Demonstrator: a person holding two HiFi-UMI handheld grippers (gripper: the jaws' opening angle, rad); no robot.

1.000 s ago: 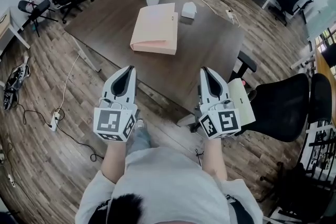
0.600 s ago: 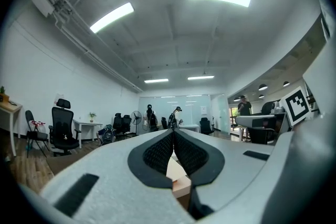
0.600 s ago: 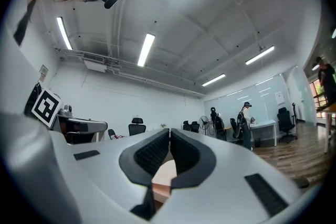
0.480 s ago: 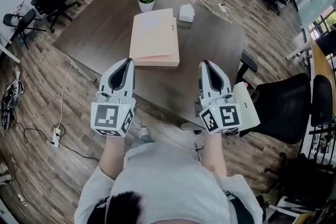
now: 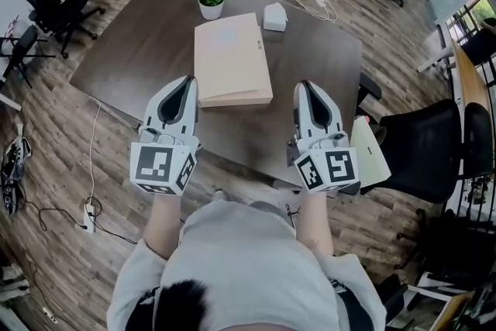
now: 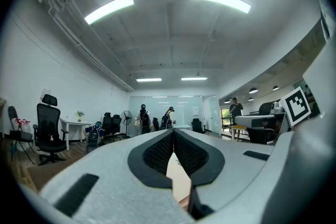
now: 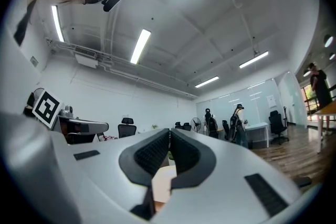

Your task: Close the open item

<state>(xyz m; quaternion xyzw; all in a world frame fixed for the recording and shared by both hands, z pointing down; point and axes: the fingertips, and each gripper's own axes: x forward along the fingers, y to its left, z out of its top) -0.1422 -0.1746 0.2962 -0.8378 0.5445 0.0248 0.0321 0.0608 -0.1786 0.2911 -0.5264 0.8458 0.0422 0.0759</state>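
A beige folder lies flat on the dark table, its thick edge toward me. My left gripper is shut and empty, held level over the table's near edge, just left of the folder's near corner. On the other side, my right gripper is also shut with nothing in it, a little right of the folder. In the left gripper view the pads meet, and a sliver of the folder shows beneath them. The right gripper view has the same closed pads with the folder below.
A small potted plant and a white box stand past the folder. A black office chair with a cream sheet is at the table's right. Cables and a power strip lie on the floor at left.
The person has stepped toward the table. Both grippers have come forward from short of the table's near edge to either side of the folder's near end. The jaws stayed shut.
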